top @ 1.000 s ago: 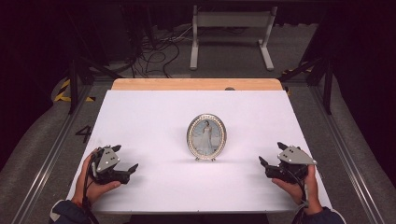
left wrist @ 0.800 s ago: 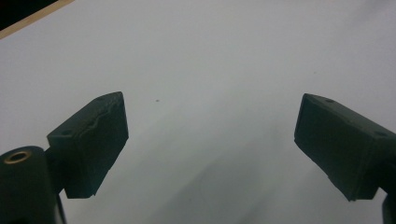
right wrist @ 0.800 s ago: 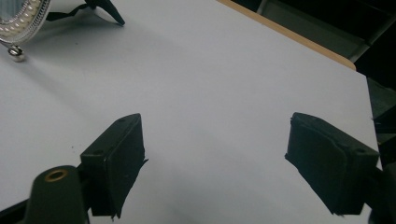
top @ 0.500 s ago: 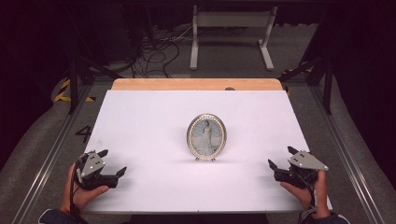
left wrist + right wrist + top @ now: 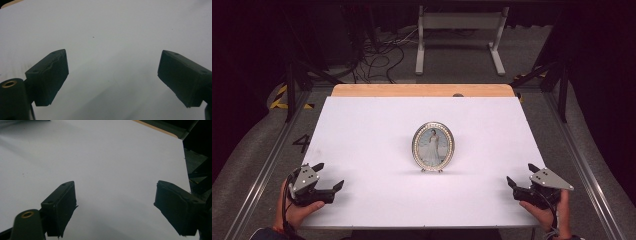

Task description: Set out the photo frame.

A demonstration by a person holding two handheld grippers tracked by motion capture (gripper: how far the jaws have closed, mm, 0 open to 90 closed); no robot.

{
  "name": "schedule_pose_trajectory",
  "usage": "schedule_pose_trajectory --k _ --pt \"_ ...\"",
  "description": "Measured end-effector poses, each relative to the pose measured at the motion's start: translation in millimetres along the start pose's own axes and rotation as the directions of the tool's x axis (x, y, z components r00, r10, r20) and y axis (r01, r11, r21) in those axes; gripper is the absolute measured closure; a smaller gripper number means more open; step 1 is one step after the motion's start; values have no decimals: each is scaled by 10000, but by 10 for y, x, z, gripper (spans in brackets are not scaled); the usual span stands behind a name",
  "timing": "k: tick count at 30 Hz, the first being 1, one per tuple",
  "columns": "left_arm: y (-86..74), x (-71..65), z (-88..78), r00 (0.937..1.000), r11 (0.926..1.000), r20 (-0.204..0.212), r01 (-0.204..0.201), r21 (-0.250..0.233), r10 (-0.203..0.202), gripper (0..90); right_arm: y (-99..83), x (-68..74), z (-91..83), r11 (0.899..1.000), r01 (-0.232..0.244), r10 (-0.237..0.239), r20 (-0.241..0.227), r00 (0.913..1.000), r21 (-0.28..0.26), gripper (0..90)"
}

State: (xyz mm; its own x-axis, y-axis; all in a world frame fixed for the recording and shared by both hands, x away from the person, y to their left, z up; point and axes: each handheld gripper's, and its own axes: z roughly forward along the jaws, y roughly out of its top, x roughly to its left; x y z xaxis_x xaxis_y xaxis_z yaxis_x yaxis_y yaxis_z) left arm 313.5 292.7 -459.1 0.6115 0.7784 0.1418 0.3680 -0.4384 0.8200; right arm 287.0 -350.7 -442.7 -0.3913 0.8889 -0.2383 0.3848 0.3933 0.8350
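Observation:
An oval picture frame (image 5: 433,146) with a beaded metal rim stands upright at the middle of the white table (image 5: 377,130), holding a photo of a figure in a long white dress. My left gripper (image 5: 328,176) rests at the front left corner, held by a hand, jaws wide apart with nothing between them. My right gripper (image 5: 522,176) sits at the front right corner, also open and holding nothing. In the left gripper view, the left gripper (image 5: 112,80) faces bare white tabletop. In the right gripper view, the right gripper (image 5: 115,210) looks across the white surface toward its far edge.
A wooden strip (image 5: 422,90) borders the table's far edge. Metal rails (image 5: 582,160) run along both sides of the table. Cables (image 5: 377,55) and a white stand (image 5: 459,35) lie on the floor behind. Dark surroundings flank the table.
Both grippers have drawn back and outward toward the front corners of the table, away from the picture frame. The frame has not moved.

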Motion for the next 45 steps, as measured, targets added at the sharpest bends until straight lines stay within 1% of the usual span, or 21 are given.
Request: schedule_pose_trajectory --k 2,3,5,6,11,14,17,20,29,32,35,36,39,42,45 --pt "5 -7 -3 10000 10000 -27 -52 13 52 103 -8 2 4 9999 66 -66 35 10000 77 174" --pt "6 -12 3 10000 10000 29 -63 -31 63 103 -14 1 5 9999 85 -85 28 10000 96 174" --pt "-3 -14 8 9999 9999 77 -123 34 123 103 -16 -5 0 10000 -3 3 57 10000 73 174" --pt "-10 -19 4 9999 10000 82 -70 31 70 103 -12 -5 -3 10000 -50 50 79 10000 54 174" --pt "-15 -30 5 9999 10000 97 -72 46 72 103 -4 30 15 9999 63 -64 67 10000 132 173" --pt "-6 -44 19 9998 9998 97 -182 118 181 103 -8 49 15 9997 143 -144 69 9999 174 173" --pt "-6 -46 24 9998 9997 124 -179 189 177 103 -15 35 15 9999 64 -65 59 10000 153 173" --pt "-9 -41 28 9998 9999 155 -116 113 115 102 -23 20 15 9999 -46 45 82 10000 156 172" --pt "-9 -45 24 9998 9997 146 -159 170 156 102 -18 30 14 9999 59 -60 94 9999 160 170" --pt "-10 -39 34 9998 9995 78 -199 240 197 97 -25 12 13 9999 -68 68 27 10000 143 168" --pt "-8 -37 41 9999 9995 42 -165 252 164 97 -32 1 23 9998 -78 77 40 10000 200 166" --pt "-6 -38 47 9998 9995 52 -179 250 178 97 -32 2 26 9998 -73 73 31 10000 195 166" --pt "2 -49 66 9992 9984 -40 -403 394 405 96 -37 -1 23 9998 -84 84 30 10000 191 159" --pt "-5 -62 83 9983 9967 -42 -586 553 589 95 -43 -21 23 9994 -317 316 59 9995 151 148" --pt "-1 -63 84 9984 9970 -80 -559 542 564 94 -45 -16 24 9994 -279 276 115 9996 215 148"
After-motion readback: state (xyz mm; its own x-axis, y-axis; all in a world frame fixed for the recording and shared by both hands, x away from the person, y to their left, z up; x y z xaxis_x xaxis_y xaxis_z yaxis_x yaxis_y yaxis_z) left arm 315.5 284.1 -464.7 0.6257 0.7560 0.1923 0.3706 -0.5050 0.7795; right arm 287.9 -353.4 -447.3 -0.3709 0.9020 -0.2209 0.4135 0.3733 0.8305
